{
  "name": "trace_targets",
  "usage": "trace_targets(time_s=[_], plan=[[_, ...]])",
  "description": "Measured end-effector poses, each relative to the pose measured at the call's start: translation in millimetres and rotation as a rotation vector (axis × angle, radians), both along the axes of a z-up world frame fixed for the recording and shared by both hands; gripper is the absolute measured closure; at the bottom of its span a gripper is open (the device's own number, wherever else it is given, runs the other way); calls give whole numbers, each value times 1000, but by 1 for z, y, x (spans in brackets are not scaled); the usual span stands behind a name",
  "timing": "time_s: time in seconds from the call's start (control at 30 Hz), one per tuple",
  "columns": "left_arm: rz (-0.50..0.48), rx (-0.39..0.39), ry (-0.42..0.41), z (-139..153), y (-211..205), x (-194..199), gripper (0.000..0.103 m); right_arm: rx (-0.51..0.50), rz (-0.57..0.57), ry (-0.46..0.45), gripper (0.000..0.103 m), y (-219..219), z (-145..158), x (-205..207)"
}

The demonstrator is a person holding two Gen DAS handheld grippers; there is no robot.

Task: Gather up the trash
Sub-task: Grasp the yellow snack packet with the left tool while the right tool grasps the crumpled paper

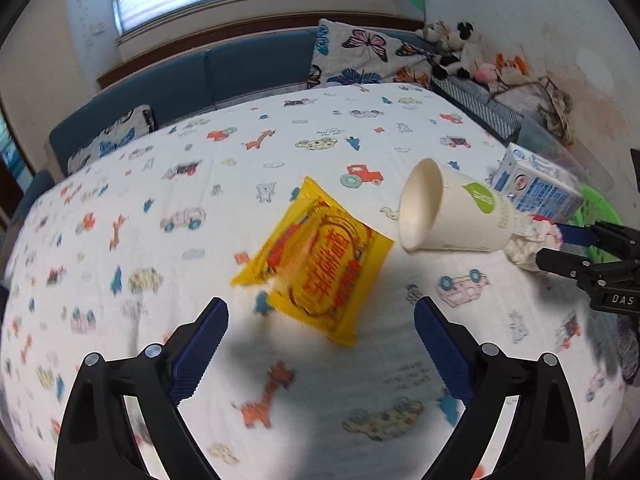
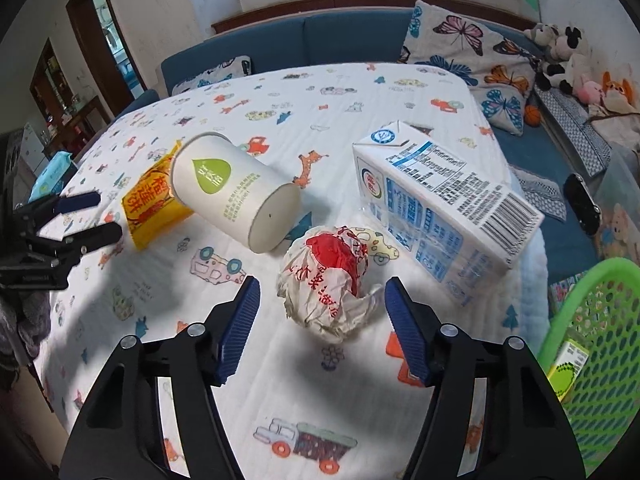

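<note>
On the cartoon-print tablecloth lie a yellow snack packet, a tipped white paper cup, a crumpled red-and-white wrapper and a blue-and-white milk carton. My left gripper is open, just in front of the yellow packet. My right gripper is open, its fingers on either side of the crumpled wrapper, not closed on it. The right gripper also shows in the left wrist view, next to the wrapper. The packet and cup show in the right wrist view.
A green mesh basket stands at the table's right edge with a small carton inside. A blue sofa with butterfly pillows and plush toys runs behind the table. A wipes pack lies far left.
</note>
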State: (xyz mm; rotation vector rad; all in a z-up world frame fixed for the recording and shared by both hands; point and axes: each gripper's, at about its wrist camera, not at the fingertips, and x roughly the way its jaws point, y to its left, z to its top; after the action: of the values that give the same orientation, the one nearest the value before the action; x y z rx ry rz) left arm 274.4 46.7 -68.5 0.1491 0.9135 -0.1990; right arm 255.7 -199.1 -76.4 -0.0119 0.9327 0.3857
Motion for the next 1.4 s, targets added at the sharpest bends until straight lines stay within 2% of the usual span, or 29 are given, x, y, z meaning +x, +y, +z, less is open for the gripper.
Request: trace_targets(time_s=[0.27,0.53,0.93,1.0,1.03,1.1,1.13,1.2,1.3,1.4], plan=[[-98,5,59,-10,8,36,11,-47,5,-3,41,5,-7,6],[-198,57,61,-22,-2,50,11,-52,0,-2,43,5,-10,11],[-250,89,79,-39,-12,59,12,-54,-6,-9,44,5,-11,14],[-241,87,78,-40,-11,58,20,-56,-8,-14,45,6,-11,13],[-233,79,78,-40,-9,58,22,-56,-10,-16,46,7,-11,13],[-220,61,77,-39,-7,57,33,-51,-11,-19,46,7,-9,11],[-213,57,77,-38,-6,57,34,-50,-11,-21,47,7,-9,10],[-198,51,73,-38,-3,54,44,-44,-13,-27,47,7,-7,7],[-180,37,69,-36,0,49,54,-32,-14,-33,48,7,-3,3],[-159,24,67,-33,4,41,58,-11,-16,-40,48,4,2,-3]])
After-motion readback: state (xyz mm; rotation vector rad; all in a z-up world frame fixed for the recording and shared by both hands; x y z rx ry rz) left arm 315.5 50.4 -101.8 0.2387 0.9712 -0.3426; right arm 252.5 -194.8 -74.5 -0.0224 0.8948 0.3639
